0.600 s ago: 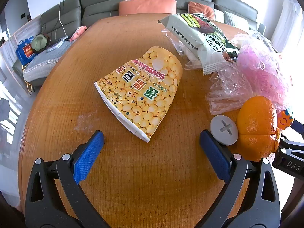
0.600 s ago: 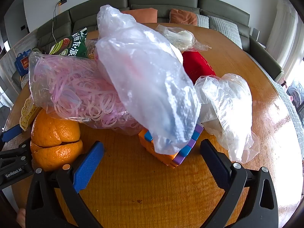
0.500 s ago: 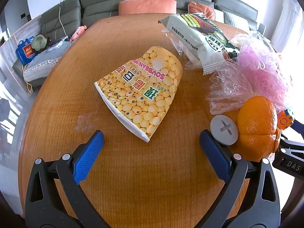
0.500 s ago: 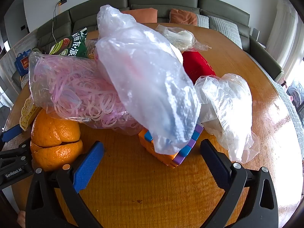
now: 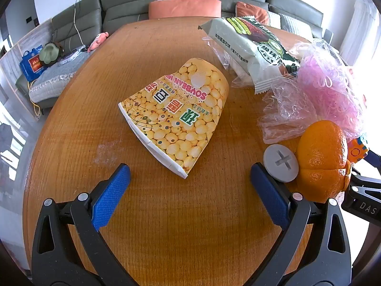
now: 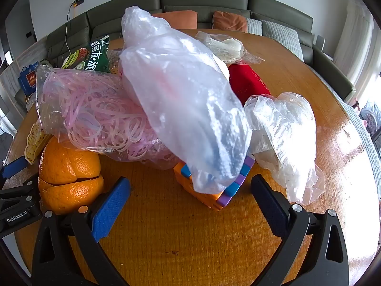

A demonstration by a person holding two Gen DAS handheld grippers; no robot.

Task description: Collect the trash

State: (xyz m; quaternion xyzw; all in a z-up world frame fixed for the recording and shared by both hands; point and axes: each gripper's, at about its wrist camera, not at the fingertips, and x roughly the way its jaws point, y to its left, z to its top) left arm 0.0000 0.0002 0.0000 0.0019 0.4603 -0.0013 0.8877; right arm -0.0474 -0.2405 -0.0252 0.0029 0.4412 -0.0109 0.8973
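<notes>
A flattened yellow soybean-milk cup (image 5: 178, 121) lies on the round wooden table (image 5: 95, 90), just beyond my left gripper (image 5: 190, 178), which is open with nothing between its fingers. A white-green snack packet (image 5: 250, 47) and a clear bag of pink rubber bands (image 5: 326, 88) lie to its right. My right gripper (image 6: 190, 190) is open and empty, facing a large clear plastic bag (image 6: 185, 109) draped over an orange and purple block (image 6: 221, 190). A crumpled clear bag (image 6: 288, 138) lies at the right, the rubber-band bag (image 6: 95, 116) at the left.
A cut orange (image 5: 321, 162) and a grey plastic screw head (image 5: 281, 163) sit by the left gripper's right finger. A red object (image 6: 245, 85) and a small bag with a white item (image 6: 228, 47) lie behind the pile. A grey sofa (image 6: 202, 0) stands behind the table.
</notes>
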